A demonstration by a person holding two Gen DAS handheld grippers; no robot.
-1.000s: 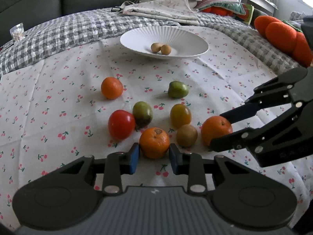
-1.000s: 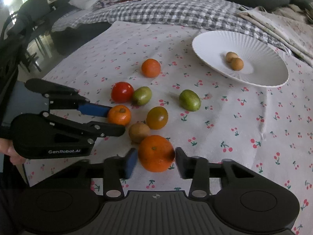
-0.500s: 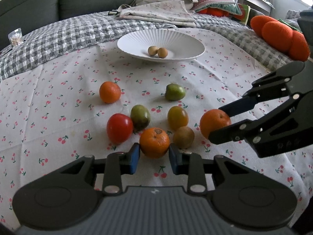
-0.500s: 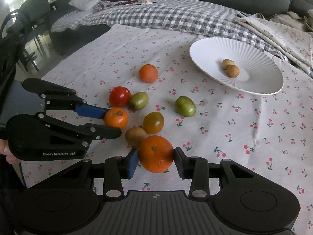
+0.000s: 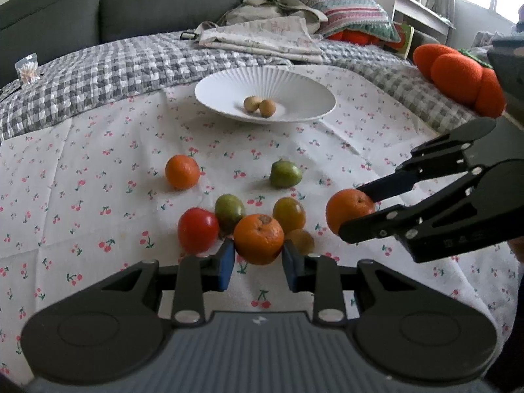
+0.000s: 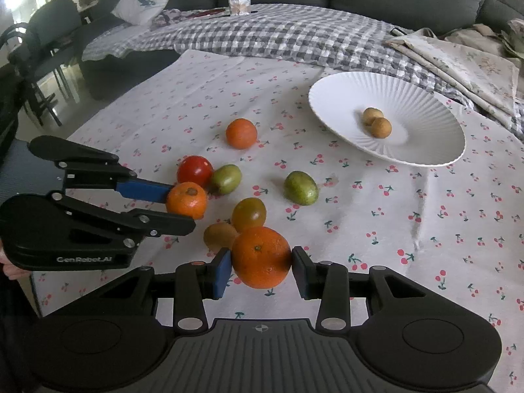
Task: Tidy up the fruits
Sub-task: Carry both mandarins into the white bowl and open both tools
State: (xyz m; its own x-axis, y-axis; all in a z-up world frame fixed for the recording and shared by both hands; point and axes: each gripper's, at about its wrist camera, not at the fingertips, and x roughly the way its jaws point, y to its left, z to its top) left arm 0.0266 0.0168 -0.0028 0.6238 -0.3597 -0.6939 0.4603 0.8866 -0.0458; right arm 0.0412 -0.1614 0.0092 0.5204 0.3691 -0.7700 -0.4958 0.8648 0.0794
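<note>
While the left gripper (image 5: 258, 257) pinches a small scarred orange (image 5: 258, 238) between its blue pads, the right gripper (image 6: 261, 271) clamps a larger smooth orange (image 6: 261, 257) in the same way. Both fruits sit squarely between the fingers, touching the pads on either side. From the right wrist view, the left gripper appears at the left edge with the scarred orange at its fingertips; from the left wrist view, the right gripper reaches in from the right with its orange near the tips.

On the cherry-print tablecloth (image 5: 98, 177) the other fruit lies in a loose cluster. A red tomato (image 5: 197, 230) rests just beside a green-brown tomato (image 5: 230, 208), the two touching or nearly so. A yellow-green tomato (image 5: 289, 214) lies close behind the scarred orange, and a brown kiwi (image 5: 301, 240) is partly hidden beside it. A third orange (image 5: 182, 171) sits apart toward the far left of the group, and a green fruit (image 5: 285, 174) sits apart toward the far right.

Farther back stands a white ribbed plate (image 5: 294, 98) holding two small tan fruits (image 5: 259, 105) that touch each other near its centre. Behind the plate a grey checked blanket (image 5: 114, 68) covers the surface, with folded floral cloth (image 5: 262, 37) on it and a dark sofa (image 5: 147, 0) beyond. An orange plush cushion (image 5: 458, 78) lies at the right.
</note>
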